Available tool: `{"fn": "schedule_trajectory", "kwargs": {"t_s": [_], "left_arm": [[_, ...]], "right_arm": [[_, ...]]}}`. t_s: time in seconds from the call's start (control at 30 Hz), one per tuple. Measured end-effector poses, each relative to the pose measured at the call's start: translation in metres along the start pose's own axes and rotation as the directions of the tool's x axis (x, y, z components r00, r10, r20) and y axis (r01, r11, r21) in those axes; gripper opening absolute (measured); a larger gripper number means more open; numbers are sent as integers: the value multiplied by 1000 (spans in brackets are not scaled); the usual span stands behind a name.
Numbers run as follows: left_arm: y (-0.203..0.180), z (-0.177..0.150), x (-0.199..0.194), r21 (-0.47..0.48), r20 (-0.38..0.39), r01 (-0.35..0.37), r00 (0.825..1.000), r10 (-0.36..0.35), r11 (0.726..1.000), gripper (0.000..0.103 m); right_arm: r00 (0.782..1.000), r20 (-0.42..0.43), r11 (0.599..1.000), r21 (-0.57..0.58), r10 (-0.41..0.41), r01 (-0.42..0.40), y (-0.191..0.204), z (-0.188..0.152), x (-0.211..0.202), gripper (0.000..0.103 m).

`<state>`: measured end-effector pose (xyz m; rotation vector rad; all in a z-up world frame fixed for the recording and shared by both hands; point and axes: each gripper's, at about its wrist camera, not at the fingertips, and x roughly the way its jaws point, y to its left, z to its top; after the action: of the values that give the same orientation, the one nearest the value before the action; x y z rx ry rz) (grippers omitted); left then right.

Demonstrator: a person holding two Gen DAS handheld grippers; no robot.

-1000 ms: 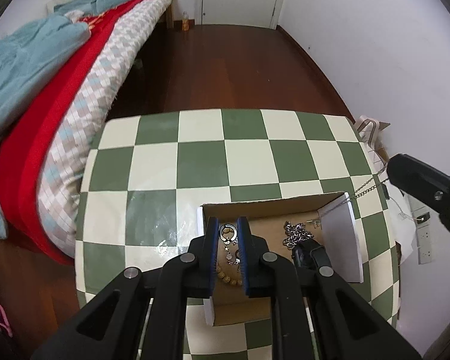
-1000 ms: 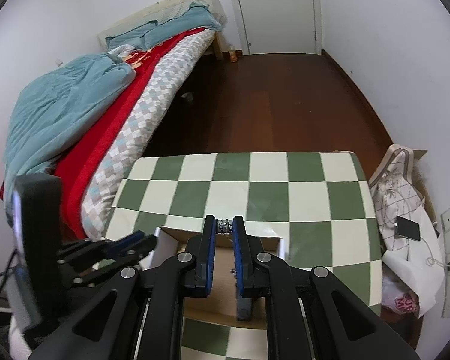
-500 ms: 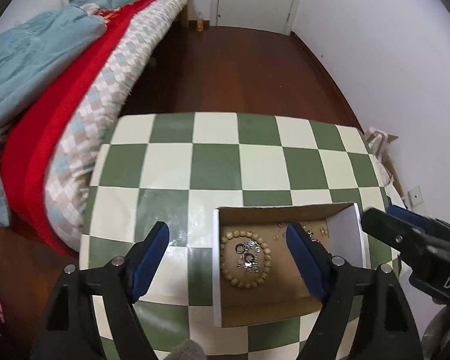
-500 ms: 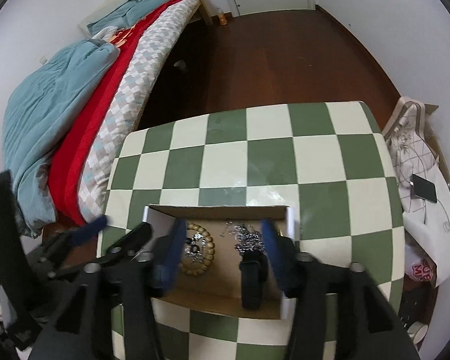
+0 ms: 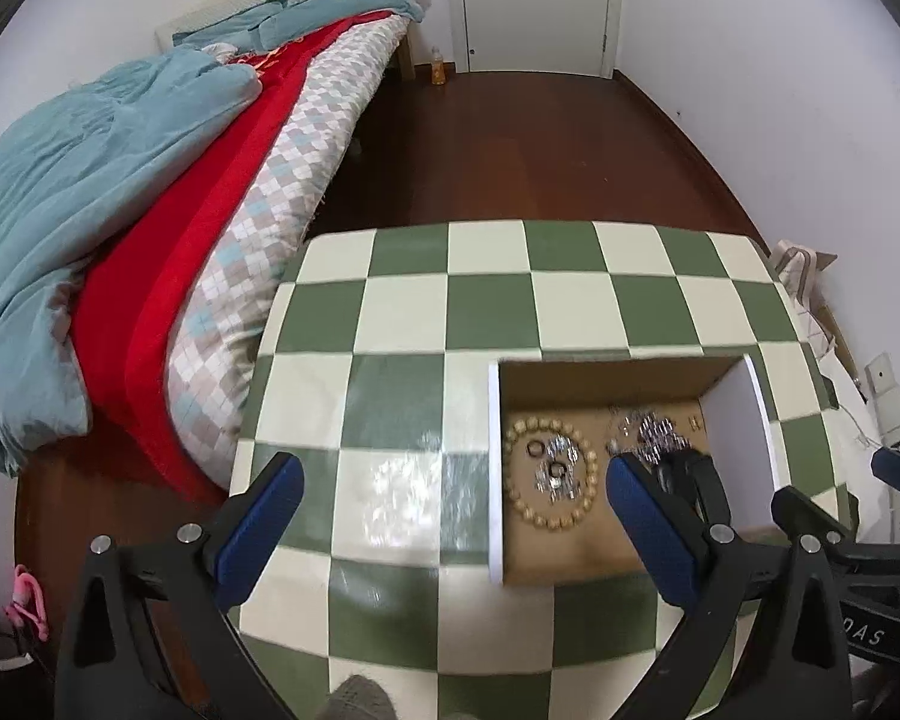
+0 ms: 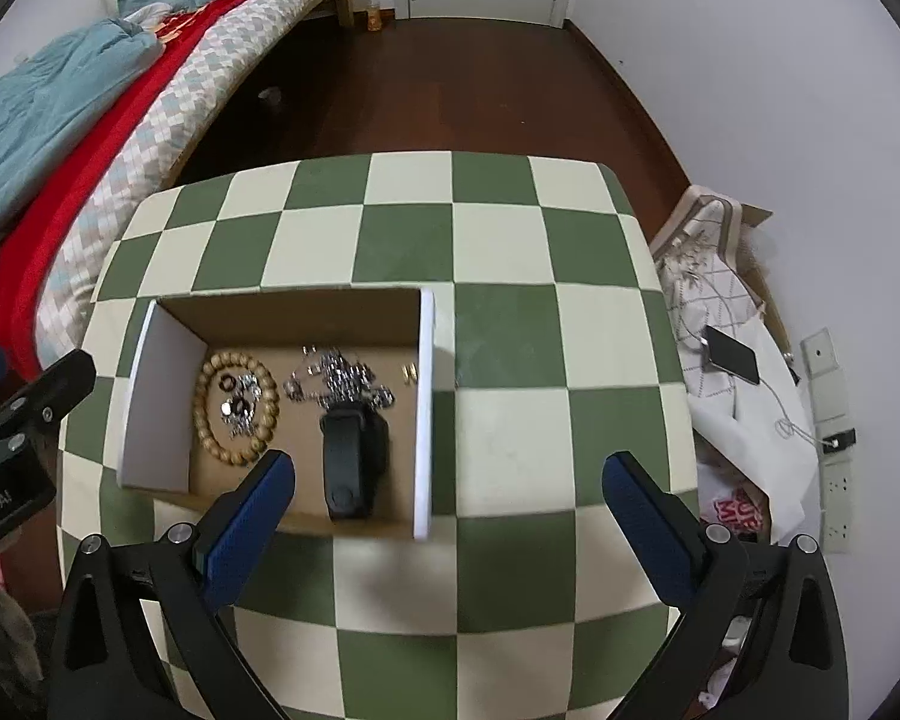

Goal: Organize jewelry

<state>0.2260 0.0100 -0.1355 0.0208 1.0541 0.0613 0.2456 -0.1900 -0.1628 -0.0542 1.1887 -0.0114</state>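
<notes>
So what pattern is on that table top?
A green and cream checkerboard on the table top, clearest in the right wrist view.

Even, soft indoor light, fairly bright. Glare patch on table (image 5: 414, 468) near its left-front edge. Strong fisheye bend + dark vignette at corners; slight motion blur.

Left tongs (image 5: 453, 501) opening, empty, above checkered table (image 5: 402, 324).

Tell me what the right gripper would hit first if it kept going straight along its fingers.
Probably the checkered tabletop, just right of the cardboard box. The right gripper, jaws opening and empty, straddles that wall; depth is uncertain.
</notes>
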Motion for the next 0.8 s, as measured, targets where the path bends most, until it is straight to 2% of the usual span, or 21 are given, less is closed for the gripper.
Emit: {"fn": "schedule_trajectory", "kwargs": {"t_s": [0.23, 0.37, 0.8], "left_arm": [[3, -30, -31, -14, 22, -17, 1000, 18, 1000, 103], [11, -49, -62, -46, 70, -26, 997, 29, 999, 103], [18, -99, -173, -47, 206, 13, 979, -3, 999, 103]], "right_arm": [[998, 63, 1000, 19, -18, 17, -3, -28, -36, 103], [993, 111, 999, 20, -29, 27, -3, -45, -66, 103], [955, 294, 1000, 14, -29, 26, 0, -115, -190, 103]]}}
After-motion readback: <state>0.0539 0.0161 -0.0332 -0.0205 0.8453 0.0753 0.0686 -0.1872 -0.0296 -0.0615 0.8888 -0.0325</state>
